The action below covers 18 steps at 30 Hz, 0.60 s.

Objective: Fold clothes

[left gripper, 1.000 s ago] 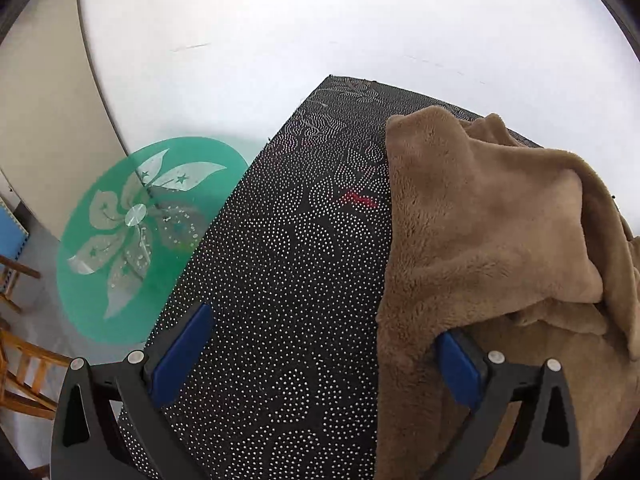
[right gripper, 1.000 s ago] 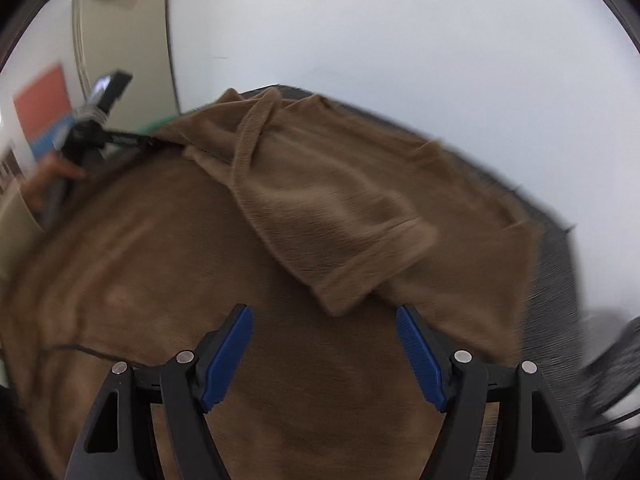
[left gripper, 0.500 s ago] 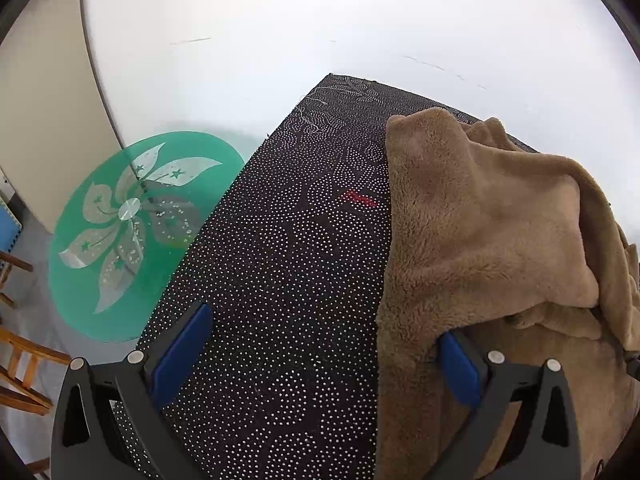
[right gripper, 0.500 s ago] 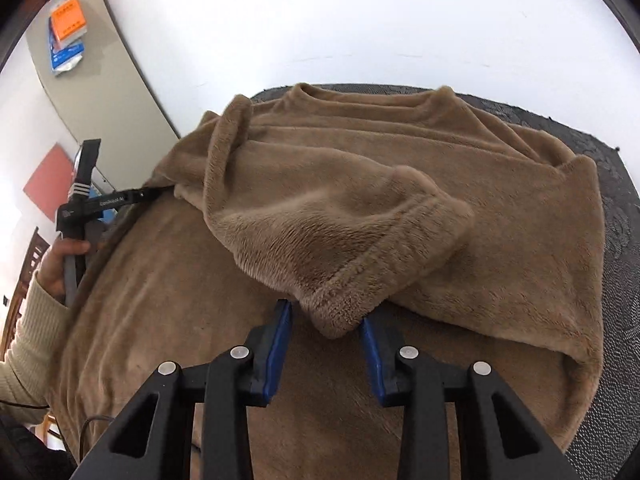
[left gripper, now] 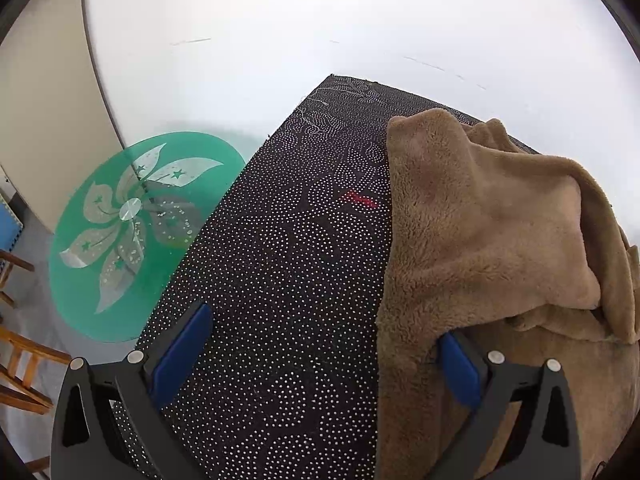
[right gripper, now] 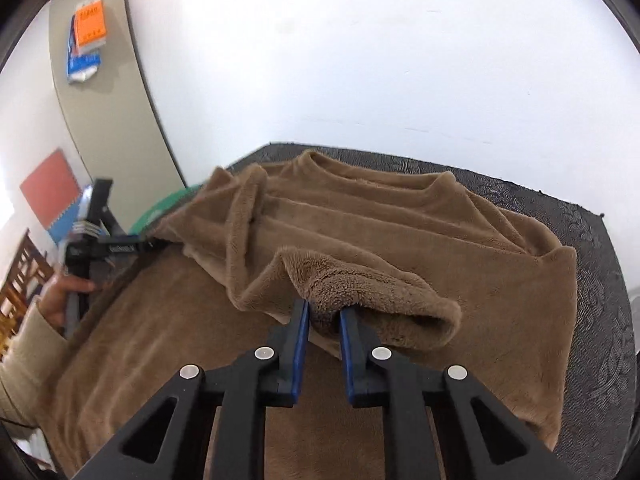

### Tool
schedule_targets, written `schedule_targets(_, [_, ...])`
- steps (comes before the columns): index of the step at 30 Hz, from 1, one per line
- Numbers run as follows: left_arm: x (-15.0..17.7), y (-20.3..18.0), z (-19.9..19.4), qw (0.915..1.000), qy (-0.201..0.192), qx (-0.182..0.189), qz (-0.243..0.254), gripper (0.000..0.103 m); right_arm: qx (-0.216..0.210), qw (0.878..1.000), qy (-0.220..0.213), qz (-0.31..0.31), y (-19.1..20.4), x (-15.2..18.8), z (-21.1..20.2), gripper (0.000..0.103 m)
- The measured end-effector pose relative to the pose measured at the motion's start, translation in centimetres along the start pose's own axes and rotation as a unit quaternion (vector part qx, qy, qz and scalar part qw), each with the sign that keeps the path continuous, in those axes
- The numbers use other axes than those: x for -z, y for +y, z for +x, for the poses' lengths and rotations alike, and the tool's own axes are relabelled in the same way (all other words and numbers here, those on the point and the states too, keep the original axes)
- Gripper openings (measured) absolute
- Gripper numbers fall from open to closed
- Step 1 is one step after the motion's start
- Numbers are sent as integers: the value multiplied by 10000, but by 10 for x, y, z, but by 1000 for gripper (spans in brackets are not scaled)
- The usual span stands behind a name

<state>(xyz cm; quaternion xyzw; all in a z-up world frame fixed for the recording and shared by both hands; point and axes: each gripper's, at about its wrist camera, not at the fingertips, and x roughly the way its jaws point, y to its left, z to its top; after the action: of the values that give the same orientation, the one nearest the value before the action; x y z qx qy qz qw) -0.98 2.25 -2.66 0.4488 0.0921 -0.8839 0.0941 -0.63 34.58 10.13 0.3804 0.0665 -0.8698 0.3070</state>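
**Cuff pinched, fleece ready to fold**

White walls ring a table [left gripper: 280,280] under dotted black cloth, where the brown fleece top [right gripper: 400,216] lies spread. My right gripper [right gripper: 324,316] is closing its blue pads on the sleeve cuff [right gripper: 360,292]. My left gripper [left gripper: 320,352] stands wide apart, one pad tucked at the hem. I judge the plush light, limp and thick: grab edges and cuffs, not flat pile.

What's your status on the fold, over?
Right tongs closing on sleeve cuff of brown fleece top. Left tongs open, one finger under the top's edge. Nothing in the way on the black dotted cloth.
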Motion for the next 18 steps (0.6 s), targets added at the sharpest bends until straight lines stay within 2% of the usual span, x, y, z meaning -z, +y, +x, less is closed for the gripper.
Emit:
schedule_targets(2, [0, 0, 0, 10000, -1, -1, -3, 103, 15, 10000, 90, 37, -5, 1, 8, 22])
schedule_targets(4, [0, 0, 0, 10000, -2, -2, -6, 103, 89, 9999, 111, 8, -7, 3, 12, 34])
schedule_targets(5, [0, 0, 0, 10000, -2, -3, -7, 103, 157, 9998, 81, -61, -7, 4, 12, 36])
schedule_targets(6, [0, 0, 0, 10000, -3, -5, -9, 103, 223, 9997, 36, -132, -6, 4, 12, 44])
schedule_targets(7, [0, 0, 1, 10000, -5, -7, -11, 103, 287, 9994, -13, -204, -5, 2, 12, 45])
schedule_targets(9, [0, -1, 1, 10000, -7, -20, -9, 103, 416, 9985, -111, -347, -3, 0, 11, 45])
schedule_targets(15, [0, -1, 1, 10000, -4, -38, 5, 103, 271, 9965, -94, -783, 6, -7, 18, 45])
schedule_targets(17, [0, -1, 1, 10000, -5, -35, 3, 103, 124, 9958, -29, -911, 13, -8, 21, 34])
schedule_targets(18, [0, -1, 1, 10000, -4, -34, 3, 103, 57, 9955, -8, -946, 16, -8, 20, 21])
